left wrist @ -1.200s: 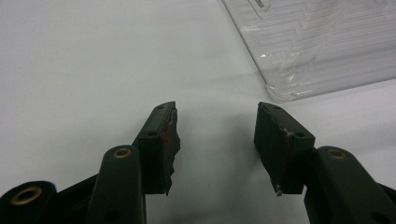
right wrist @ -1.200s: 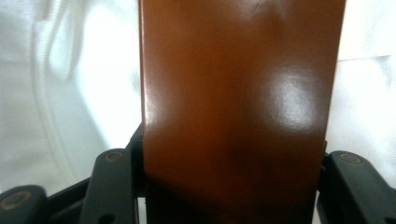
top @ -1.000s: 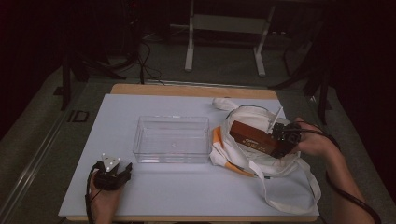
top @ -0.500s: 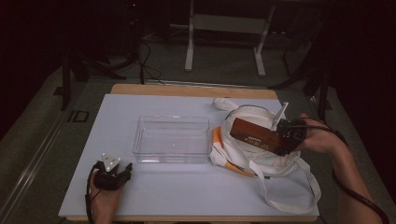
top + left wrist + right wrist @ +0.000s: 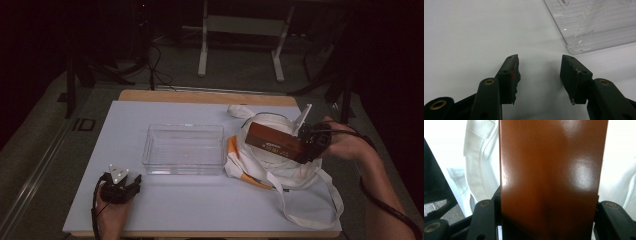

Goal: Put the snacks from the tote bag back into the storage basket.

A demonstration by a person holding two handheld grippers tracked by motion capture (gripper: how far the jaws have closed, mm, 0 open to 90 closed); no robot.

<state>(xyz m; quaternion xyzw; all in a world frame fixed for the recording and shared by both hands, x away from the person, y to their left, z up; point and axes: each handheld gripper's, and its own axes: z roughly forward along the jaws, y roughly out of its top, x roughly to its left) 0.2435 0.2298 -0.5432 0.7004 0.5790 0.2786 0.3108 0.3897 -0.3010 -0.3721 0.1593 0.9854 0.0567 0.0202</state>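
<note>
Above the white bag (image 5: 280, 162), the right claw (image 5: 307, 145) grips a brown box (image 5: 272, 141). Beside it, the clear tray (image 5: 183, 150) holds nothing visible. Near the bench (image 5: 200, 210) front, the left claw (image 5: 124, 184) rests open.

One brown box (image 5: 274, 142); one white bag (image 5: 280, 172); one clear tray (image 5: 183, 149); two grippers.

We've got a pretty dark room here. Grey floor (image 5: 40, 150) with cables (image 5: 155, 70) trailing past the table (image 5: 150, 210), whose wooden edge shows at the far side. White desk legs (image 5: 202, 45) stand further back.
</note>
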